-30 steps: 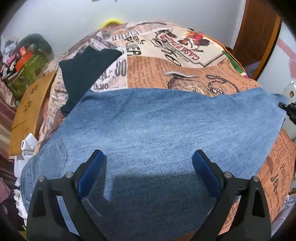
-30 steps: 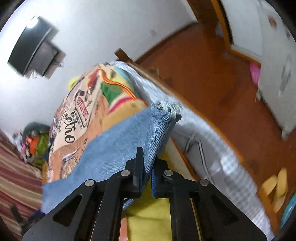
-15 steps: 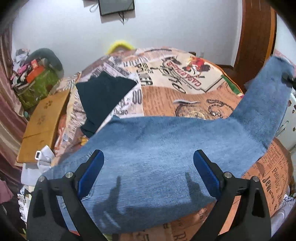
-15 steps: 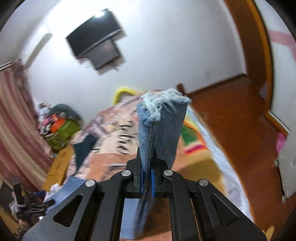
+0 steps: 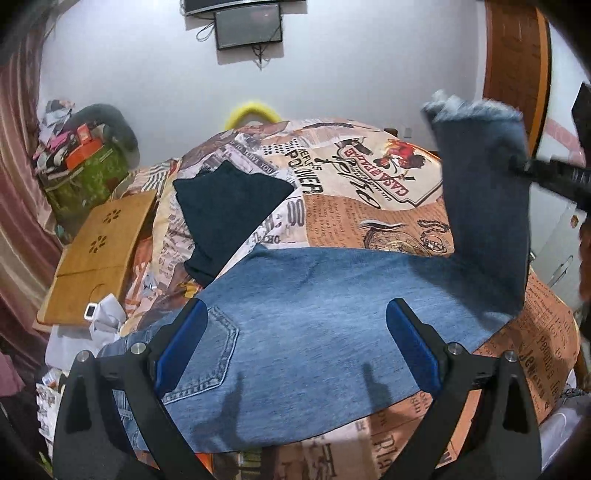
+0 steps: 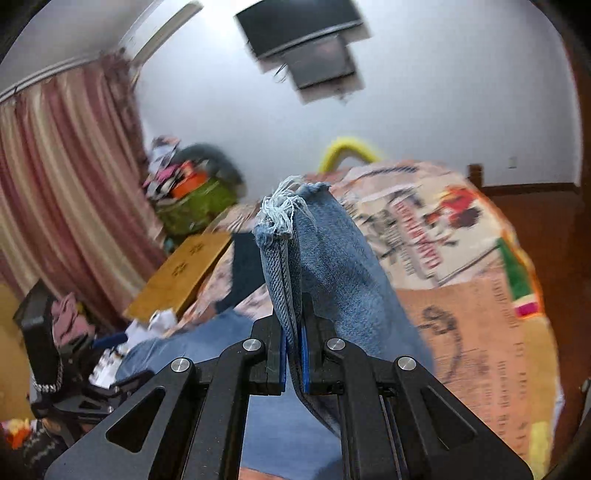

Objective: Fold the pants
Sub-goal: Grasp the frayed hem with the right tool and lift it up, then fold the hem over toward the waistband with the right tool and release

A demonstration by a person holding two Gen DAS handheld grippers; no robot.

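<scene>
Blue jeans lie across a bed with a newspaper-print cover. A back pocket shows at the lower left. My left gripper is open and hovers empty above the jeans' upper part. My right gripper is shut on the frayed leg hem and holds it up in the air. In the left wrist view the lifted leg stands up at the right, with the right gripper gripping it from the right.
A dark folded garment lies on the bed beyond the jeans. A wooden lap tray and white clutter sit at the bed's left edge. A green bag with clutter stands by the curtain. A TV hangs on the wall.
My right gripper has raised the leg hem higher and swung it leftward over the bed. My left gripper has pulled back and up from the jeans, staying open.
</scene>
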